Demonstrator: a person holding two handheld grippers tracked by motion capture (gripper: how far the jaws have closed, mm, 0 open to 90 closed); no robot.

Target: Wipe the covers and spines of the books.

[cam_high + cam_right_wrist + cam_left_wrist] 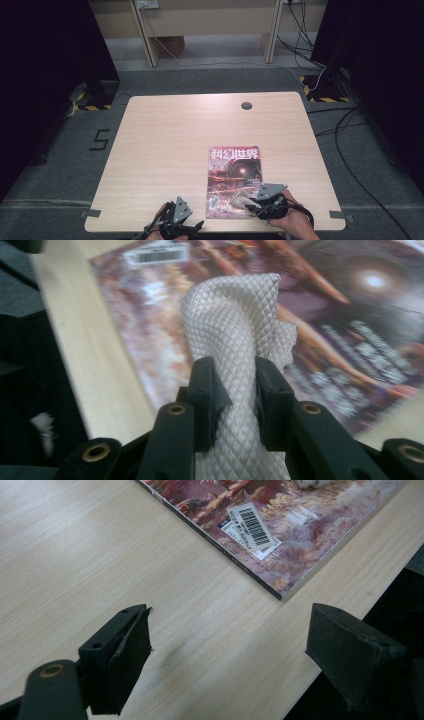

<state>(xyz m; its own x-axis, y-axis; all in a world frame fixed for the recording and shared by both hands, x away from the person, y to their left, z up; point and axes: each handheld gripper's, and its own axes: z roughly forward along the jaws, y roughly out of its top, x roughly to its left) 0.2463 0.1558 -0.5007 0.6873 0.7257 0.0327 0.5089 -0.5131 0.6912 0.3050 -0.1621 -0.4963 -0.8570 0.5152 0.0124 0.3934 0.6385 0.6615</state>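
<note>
From the high view, my right tool [250, 204] holds a cloth [239, 198] over the magazine [234, 181] near the bench [165, 150] edge. Left gripper view: left tool [227, 645] wide apart, empty. Right gripper view: jaws pinch the cloth [235, 340]; I'd wipe flat, lightly.

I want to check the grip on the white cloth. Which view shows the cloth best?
The right gripper view: the cloth stands close up, quilted weave clear, pinched between the right tongs. The high view shows it as a small pale patch over the magazine. The left gripper view catches a sliver at its top edge.
</note>
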